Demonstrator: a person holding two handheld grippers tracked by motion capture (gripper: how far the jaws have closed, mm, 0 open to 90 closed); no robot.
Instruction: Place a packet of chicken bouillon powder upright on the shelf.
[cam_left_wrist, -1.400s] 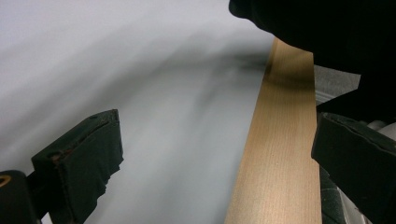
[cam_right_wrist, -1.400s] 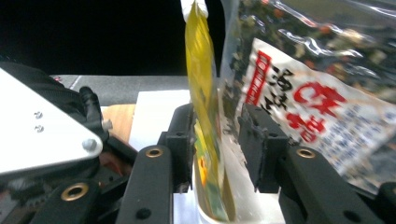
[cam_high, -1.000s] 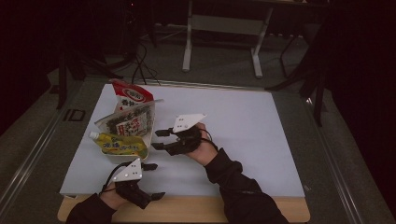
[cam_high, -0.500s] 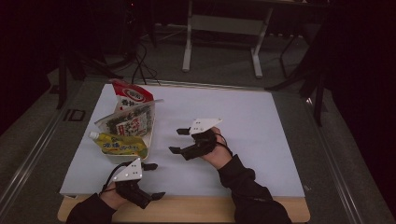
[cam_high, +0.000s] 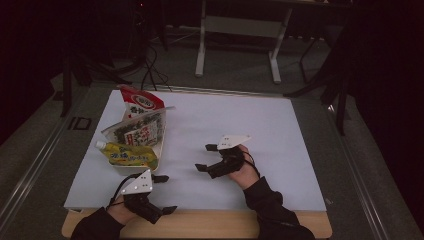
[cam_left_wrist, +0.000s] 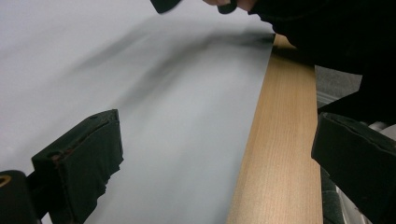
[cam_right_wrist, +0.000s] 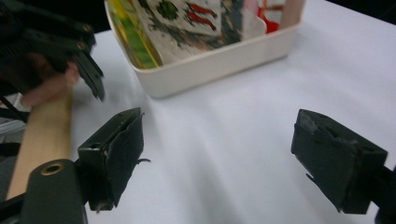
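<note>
A white box (cam_high: 160, 146) at the left of the white mat (cam_high: 280, 125) holds a red pouch (cam_high: 143, 102), a dark printed pouch (cam_high: 136, 131) and a yellow-green pouch (cam_high: 127, 155). My right gripper (cam_high: 205, 157) rests mid-mat, pointing left at the box. Its jaws have just been opening and stand open with nothing between them. In the right gripper view the right gripper (cam_right_wrist: 219, 140) faces the box wall (cam_right_wrist: 219, 63) from a short way off. My left gripper (cam_high: 165, 194) sits open at the mat's near edge; the left gripper (cam_left_wrist: 219, 140) straddles bare mat and wood.
The wooden table edge (cam_high: 200, 222) runs along the front, also seen as wooden table edge (cam_left_wrist: 280, 154). A white stand's legs (cam_high: 202, 55) rise on the floor behind the table. Bare mat lies to the right of the right hand.
The right gripper has moved right and nearer, away from the box, sinking toward the mat, and its jaws have spread wider. The left gripper has stayed put.
</note>
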